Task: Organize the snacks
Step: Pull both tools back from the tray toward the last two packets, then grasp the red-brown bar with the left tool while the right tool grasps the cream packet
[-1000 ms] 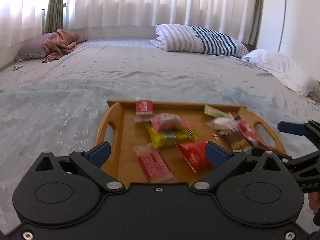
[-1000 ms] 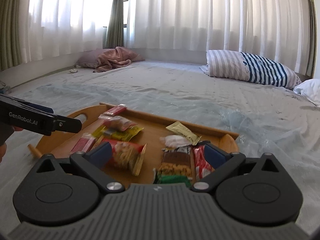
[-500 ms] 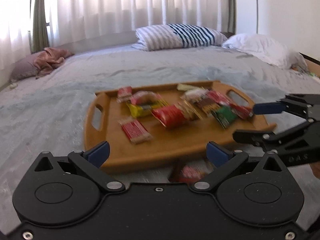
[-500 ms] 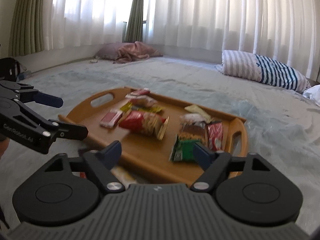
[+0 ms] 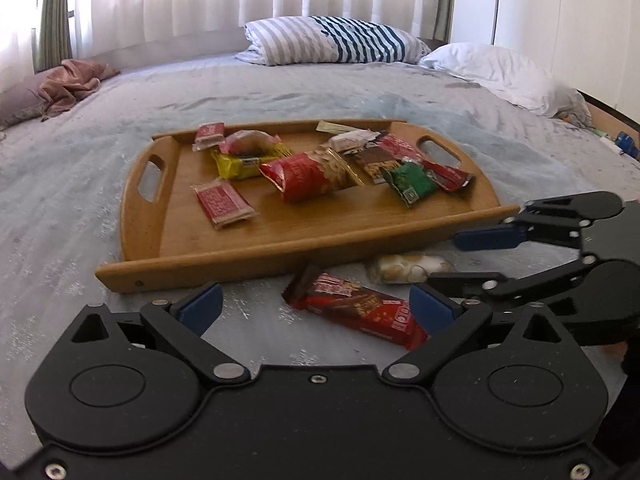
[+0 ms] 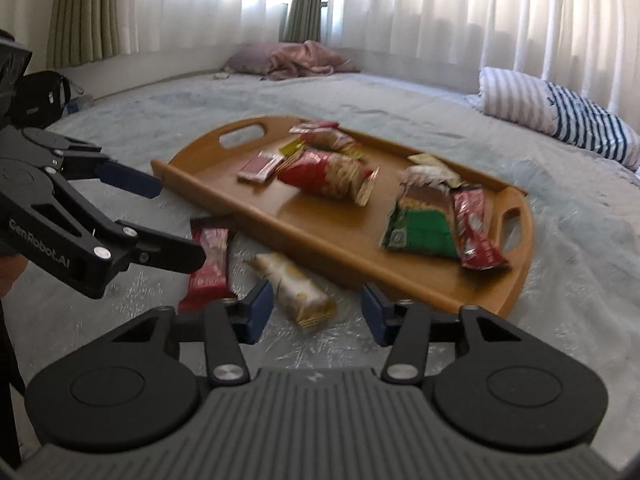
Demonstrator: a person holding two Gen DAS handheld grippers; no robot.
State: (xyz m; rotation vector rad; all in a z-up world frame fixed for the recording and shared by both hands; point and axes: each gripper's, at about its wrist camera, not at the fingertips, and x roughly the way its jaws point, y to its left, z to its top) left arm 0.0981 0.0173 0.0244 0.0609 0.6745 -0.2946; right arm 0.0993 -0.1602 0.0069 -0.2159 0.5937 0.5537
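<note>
Two packets, red bar (image 5: 357, 307) and pale one (image 6: 294, 289), lie just beside the tray's (image 5: 224, 258) near rim. Left gripper (image 5: 316, 306) spread wide over the bar. Right gripper (image 6: 316, 316), jaws just closing yet apart, straddles the pale packet untouched.

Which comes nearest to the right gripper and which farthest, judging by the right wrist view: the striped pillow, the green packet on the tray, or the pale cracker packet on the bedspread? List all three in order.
Measured from the right gripper:
1. Pale cracker packet, on the bedspread just ahead of the fingertips, outside the tray.
2. Green packet, on the tray's right part.
3. Striped pillow, far right at the back by the curtains.
</note>
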